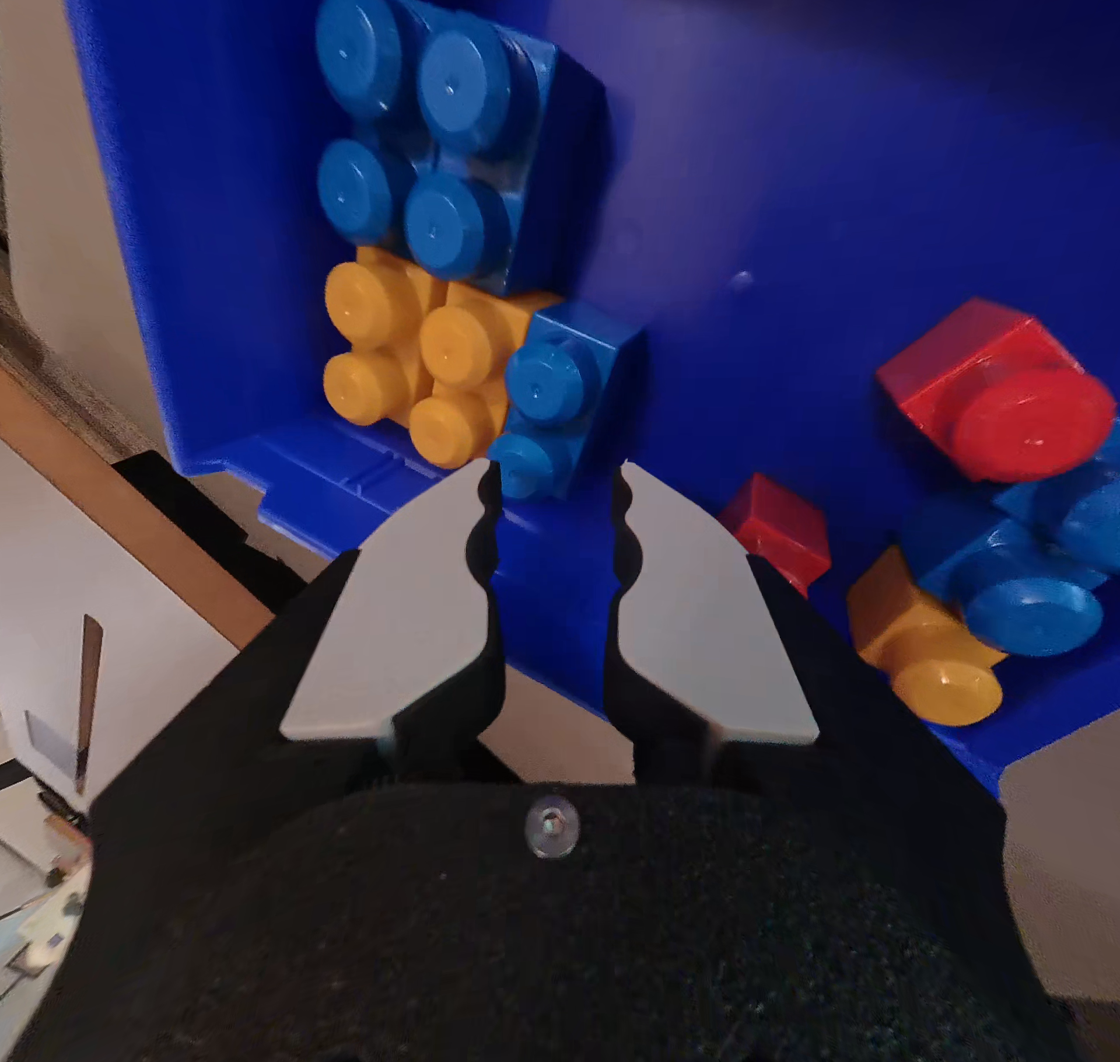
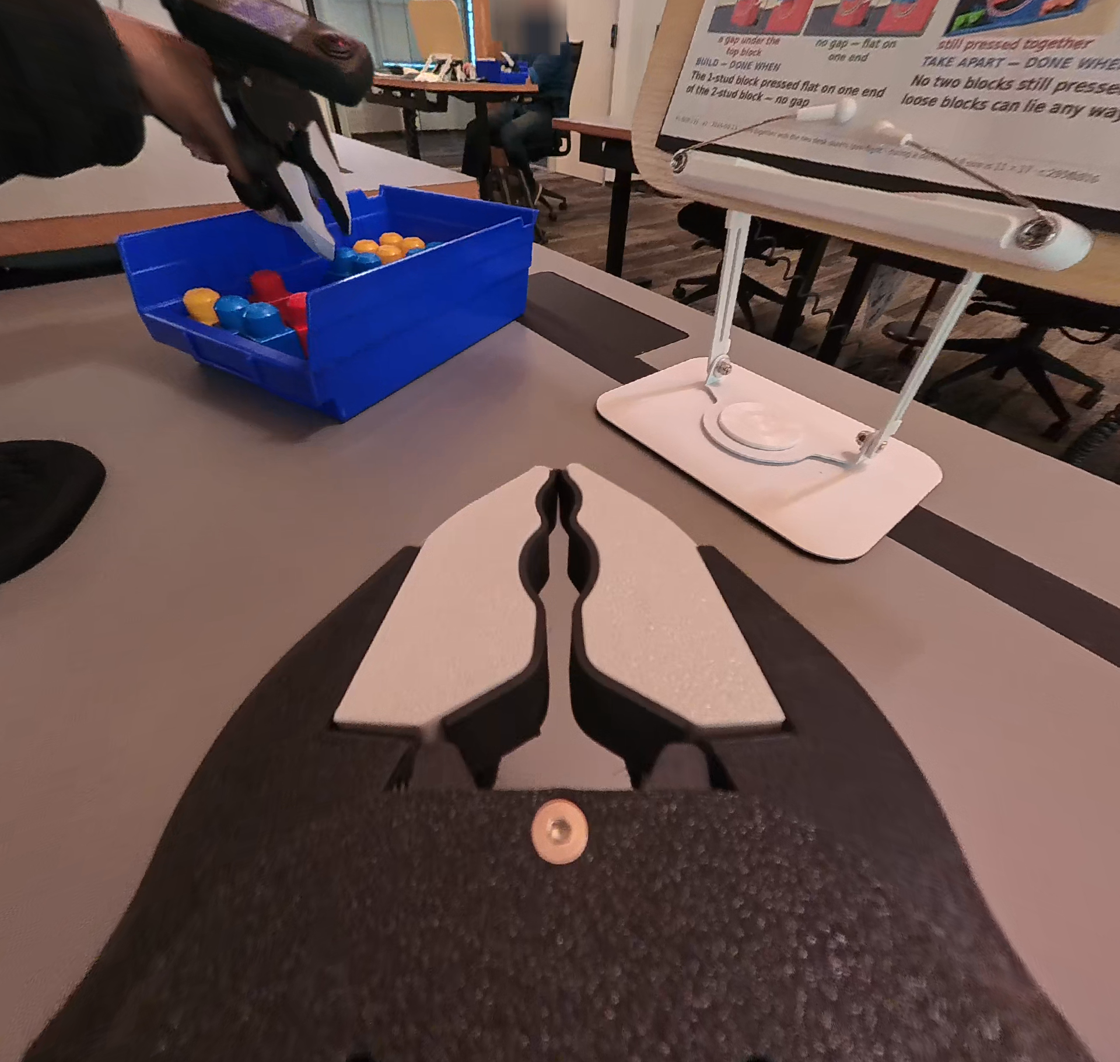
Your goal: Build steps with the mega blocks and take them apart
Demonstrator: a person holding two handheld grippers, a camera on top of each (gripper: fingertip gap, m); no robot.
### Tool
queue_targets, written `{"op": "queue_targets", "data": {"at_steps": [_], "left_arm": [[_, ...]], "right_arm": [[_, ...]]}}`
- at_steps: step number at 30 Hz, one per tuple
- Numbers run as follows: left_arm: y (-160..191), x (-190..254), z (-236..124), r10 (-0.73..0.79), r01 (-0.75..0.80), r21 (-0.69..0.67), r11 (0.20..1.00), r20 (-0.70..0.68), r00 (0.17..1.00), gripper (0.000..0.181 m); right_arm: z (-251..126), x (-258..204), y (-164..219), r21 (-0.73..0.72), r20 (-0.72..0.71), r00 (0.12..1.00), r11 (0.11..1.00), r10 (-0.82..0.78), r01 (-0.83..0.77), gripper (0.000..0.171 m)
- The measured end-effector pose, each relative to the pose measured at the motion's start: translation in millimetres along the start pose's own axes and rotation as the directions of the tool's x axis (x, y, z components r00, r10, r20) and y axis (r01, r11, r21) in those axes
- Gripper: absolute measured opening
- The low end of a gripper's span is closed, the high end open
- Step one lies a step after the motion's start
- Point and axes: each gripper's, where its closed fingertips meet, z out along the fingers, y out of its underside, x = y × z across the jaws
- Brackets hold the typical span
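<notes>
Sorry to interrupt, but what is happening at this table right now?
A person is working with two handheld grippers. The left gripper, open, reaches into the blue bin just short of a blue two-stud block, beside yellow and blue four-stud blocks. The right gripper is shut and empty above the table.

glossy plastic blocks (image 1: 418,360), smooth plastic bin (image 2: 418,329), matt table (image 2: 303,548)

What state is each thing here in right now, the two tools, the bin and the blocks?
Left tool: open, over the bin, empty.
Right tool: shut, empty, above the table.
Blue bin: upright, open-topped, holding blocks.
Blue two-stud block: loose, studs up, just ahead of the left tool.
Red block: tipped over.
</notes>
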Motion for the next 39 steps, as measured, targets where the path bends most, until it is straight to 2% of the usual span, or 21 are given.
{"op": "queue_targets", "data": {"at_steps": [8, 12, 17, 21, 26, 29, 32, 36, 39], "left_arm": [[11.0, -4.9, 18.5, 0.098, -0.1, -0.166, 0.981, -0.022, 0.995, 0.04], [9.3, -5.1, 25.2, 0.129, -0.132, -0.178, 0.975, -0.027, 0.991, 0.032], [11.2, 0.9, 18.7, 0.161, -0.167, -0.184, 0.969, -0.048, 0.986, 0.031], [7.2, -0.1, -7.3, 0.196, -0.194, -0.129, 0.973, 0.001, 0.981, 0.03], [-23.8, 5.6, -73.6, 0.232, -0.236, 0.034, 0.971, 0.105, 0.967, 0.03], [-51.5, 30.9, -114.4, 0.28, -0.296, 0.135, 0.946, 0.126, 0.952, 0.03], [-80.1, 74.8, -142.6, 0.358, -0.37, 0.216, 0.904, 0.093, 0.929, 0.03], [-112.0, 141.7, -153.3, 0.474, -0.471, 0.256, 0.844, 0.053, 0.879, 0.03], [-134.0, 185.2, -146.3, 0.515, -0.51, 0.255, 0.822, 0.049, 0.855, 0.03]], "right_arm": [[1.8, -8.7, 3.2, -0.01, 0.035, 0.999, 0.999, -0.039, 0.04, 0.0], [2.9, -11.9, 6.4, -0.022, 0.055, 0.997, 0.999, -0.047, 0.048, 0.0], [2.5, -14.1, 6.7, -0.025, 0.066, 0.996, 0.998, -0.056, 0.058, 0.0], [1.6, -14.9, 3.7, -0.013, 0.068, 0.996, 0.998, -0.055, 0.056, 0.0], [1.7, -17.2, 0.6, -0.005, 0.07, 0.996, 0.998, -0.06, 0.06, 0.0], [1.6, -18.1, -1.1, 0.0, 0.068, 0.996, 0.998, -0.063, 0.063, 0.0], [0.9, -17.2, -2.7, 0.005, 0.06, 0.996, 0.998, -0.062, 0.062, 0.0], [-2.1, -7.9, -6.7, 0.025, 0.009, 0.998, 0.998, -0.066, 0.066, 0.0], [-7.4, 10.9, -10.9, 0.047, -0.095, 0.994, 0.997, -0.053, 0.057, 0.0]]}}
